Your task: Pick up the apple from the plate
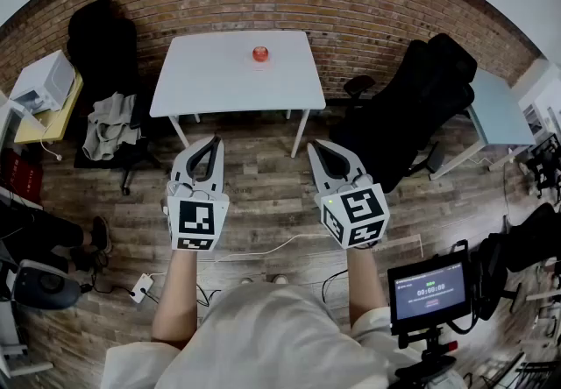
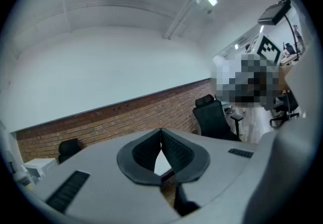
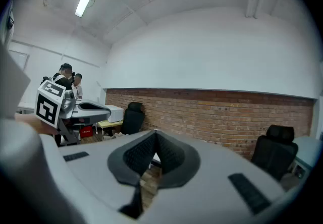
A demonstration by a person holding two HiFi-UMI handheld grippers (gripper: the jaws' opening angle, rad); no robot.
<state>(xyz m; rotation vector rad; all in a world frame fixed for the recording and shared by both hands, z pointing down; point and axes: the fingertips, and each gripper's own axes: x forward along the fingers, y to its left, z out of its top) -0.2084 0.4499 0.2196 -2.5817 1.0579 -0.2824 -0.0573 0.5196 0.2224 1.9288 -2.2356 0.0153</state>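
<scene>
**Two grippers clamped on nothing, one apple far across the room**

Here's the count from the head view: two grippers, one apple, one plate, one table. The left gripper and the right gripper are held out side by side over the wooden floor, well apart from each other, each with one marker cube at its back, so two cubes in all.

Look into the left gripper view: the left gripper has its two dark pads meeting at the tips, nothing between them. It's the same story in the right gripper view, where the right gripper is pinched closed and empty.

And the prize? One red apple sits on its plate, which is faint against the white top. That's toward the far edge of the table, roughly mid-width, close to the brick wall. It's well ahead of both grippers, and neither touches it.

Around the table there's one big black chair at the right and one chair draped in grey cloth at the left. One small screen glows at lower right.
</scene>
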